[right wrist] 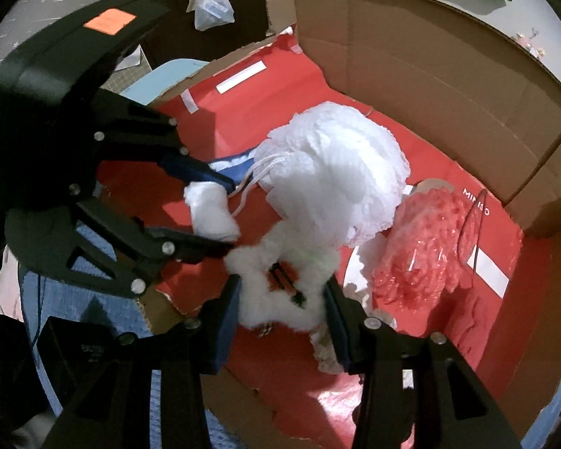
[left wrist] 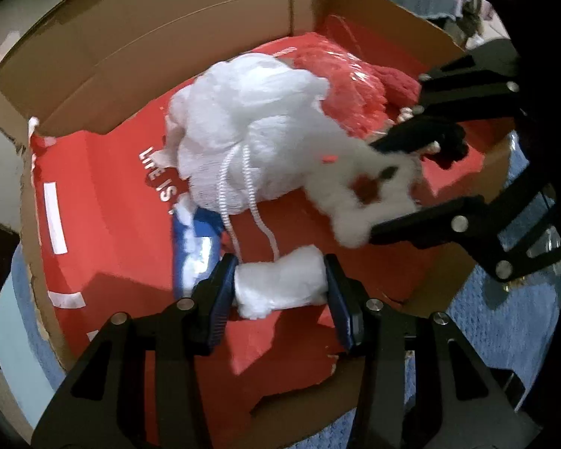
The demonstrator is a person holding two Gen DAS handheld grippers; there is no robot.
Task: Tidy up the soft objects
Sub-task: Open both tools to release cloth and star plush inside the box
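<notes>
White mesh pouf [left wrist: 243, 123]; pink-red pouf [right wrist: 422, 247]; red-lined brown box [left wrist: 138, 48].

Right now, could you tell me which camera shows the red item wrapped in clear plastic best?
The right wrist view: the red plastic-wrapped item lies unobstructed beside the white mesh pouf. In the left wrist view it sits farther back, partly hidden behind the pouf.

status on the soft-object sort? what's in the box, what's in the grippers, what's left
Done: the white mesh pouf and the red wrapped bundle already lie in the cardboard box.
In hand: left gripper is shut on a small white cotton wad; right gripper is shut on a white fluffy plush, both over the box.
Left: releasing both; nothing else visible outside.
</notes>
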